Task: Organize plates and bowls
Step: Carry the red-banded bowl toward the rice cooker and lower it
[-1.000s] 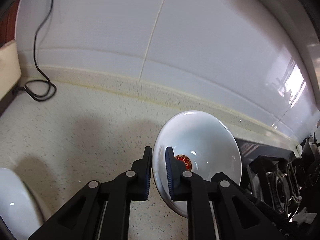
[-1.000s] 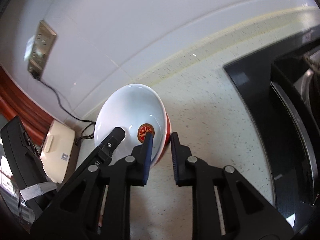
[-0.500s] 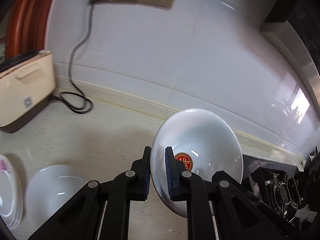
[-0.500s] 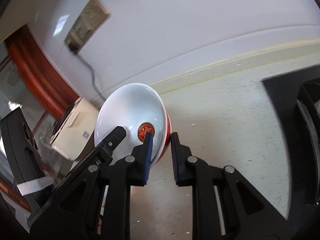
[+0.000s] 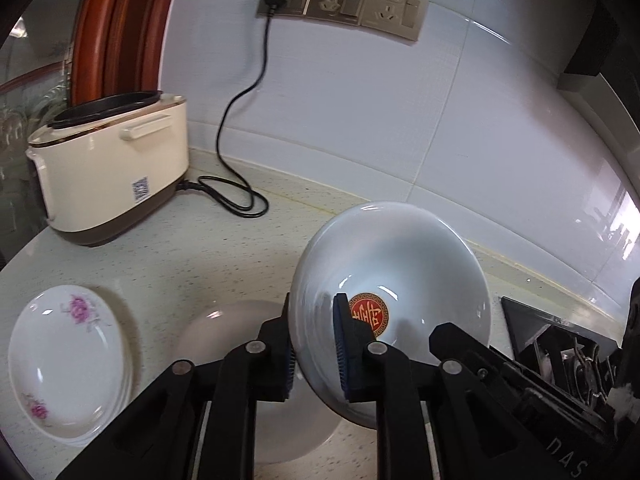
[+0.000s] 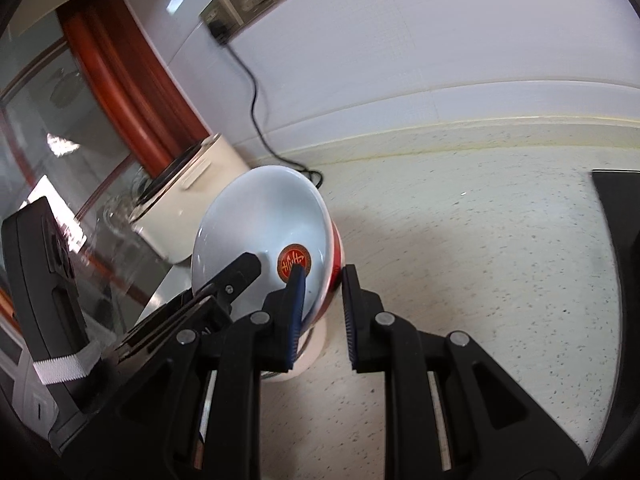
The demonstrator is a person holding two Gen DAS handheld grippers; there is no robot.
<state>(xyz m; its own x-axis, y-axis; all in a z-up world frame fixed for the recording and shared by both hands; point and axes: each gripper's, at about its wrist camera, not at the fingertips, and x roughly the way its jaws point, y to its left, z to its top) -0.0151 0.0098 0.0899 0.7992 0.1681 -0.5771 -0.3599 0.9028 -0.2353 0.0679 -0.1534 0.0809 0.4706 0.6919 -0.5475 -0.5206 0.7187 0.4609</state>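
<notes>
Left wrist view shows a big speckled counter [image 5: 248,256] that runs to a white tiled wall [image 5: 360,100]. On the far left of the counter sits a cream cooker [image 5: 108,176]. Its black cord [image 5: 240,120] goes up the wall to a row of sockets [image 5: 340,4]. On the near left lies a stack of oval plates [image 5: 64,360] with pink flowers. Just right of the plates, a plain white bowl [image 5: 224,340] rests on the counter, partly hidden by the gripper.

The left gripper [image 5: 312,356] is pinched tight on the rim of a white bowl [image 5: 400,264] with a red round mark inside. One finger is inside the bowl and one is outside. This bowl is tipped on its side, up in the air, over the plain bowl. A dark stove [image 5: 552,344] sits at the far right.

Right wrist view shows the same counter [image 6: 480,240] and wall. The right gripper [image 6: 322,312] is closed only part way, with a small gap left. Its left finger is inside a tilted red and white bowl [image 6: 260,220] and its right finger is outside the red wall. I cannot tell if both pads press the rim. The bowl's lower edge seems to meet something pale beneath it, which is too hidden to name. The cooker [image 6: 188,208] stands behind it, blurred.
</notes>
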